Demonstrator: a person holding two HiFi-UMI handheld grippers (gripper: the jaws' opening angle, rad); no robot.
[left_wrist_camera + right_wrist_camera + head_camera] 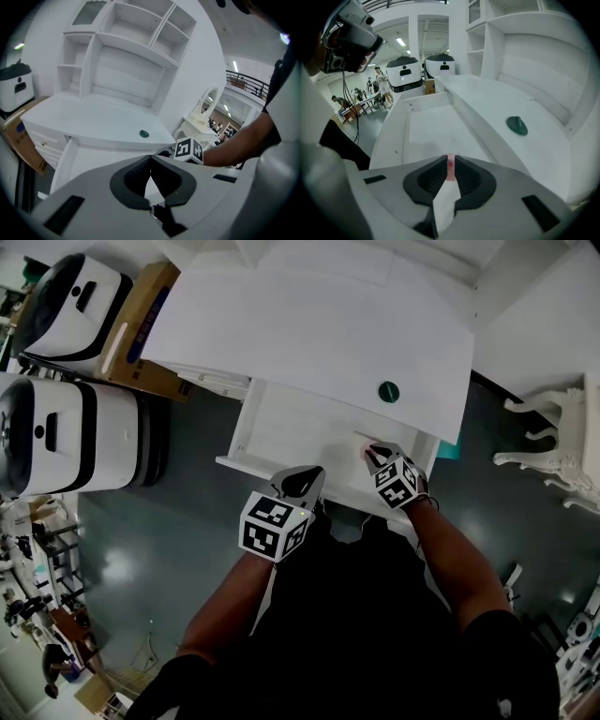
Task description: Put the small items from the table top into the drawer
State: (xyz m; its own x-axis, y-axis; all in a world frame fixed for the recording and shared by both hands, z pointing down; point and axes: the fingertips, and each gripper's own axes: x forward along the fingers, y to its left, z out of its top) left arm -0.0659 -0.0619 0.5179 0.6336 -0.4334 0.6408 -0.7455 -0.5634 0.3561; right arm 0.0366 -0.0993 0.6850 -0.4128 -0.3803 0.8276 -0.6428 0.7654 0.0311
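Observation:
A white desk (319, 324) has its drawer (286, 427) pulled out toward me. A small dark green item (388, 391) lies on the table top near its front edge, also visible as the green item (517, 125) and green item (144, 133). My right gripper (373, 454) hovers over the drawer's right part, shut on a small pink item (450, 164) between its jaws. My left gripper (307, 480) is at the drawer's front rim, shut with nothing in it. In the left gripper view the right gripper's marker cube (189, 150) shows just ahead.
Two white rounded machines (70, 432) and a cardboard box (141, 329) stand left of the desk. A white ornate chair (558, 442) is at the right. Open shelves (133, 42) rise behind the table top.

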